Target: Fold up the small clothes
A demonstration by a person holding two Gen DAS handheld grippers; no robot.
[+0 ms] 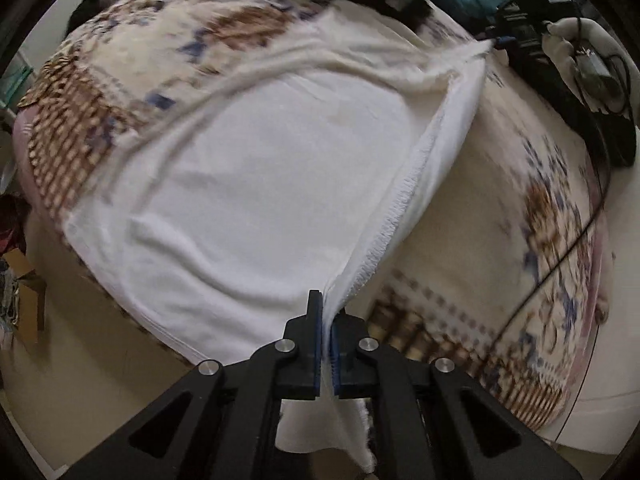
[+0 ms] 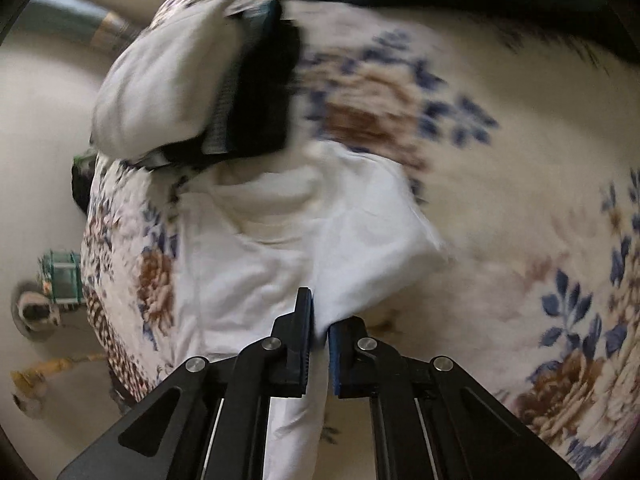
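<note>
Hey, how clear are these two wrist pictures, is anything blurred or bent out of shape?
Left wrist view: the left gripper and the white garment it pinches look fairly sharp, the floral blanket is smeared, and fisheye bulges it. Right wrist view: heavier smear over the blanket and the stacked clothes; the right gripper, holding white cloth, stays crisp. Both have dark corners and soft, glare-free light.

Soft, even daylight, heavy motion blur, fisheye bending and dark vignette at the edges.

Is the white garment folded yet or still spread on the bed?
Mostly spread. The white garment lies flat on the bed, with one edge lifted, pinched in both the left tongs and right tongs.
</note>
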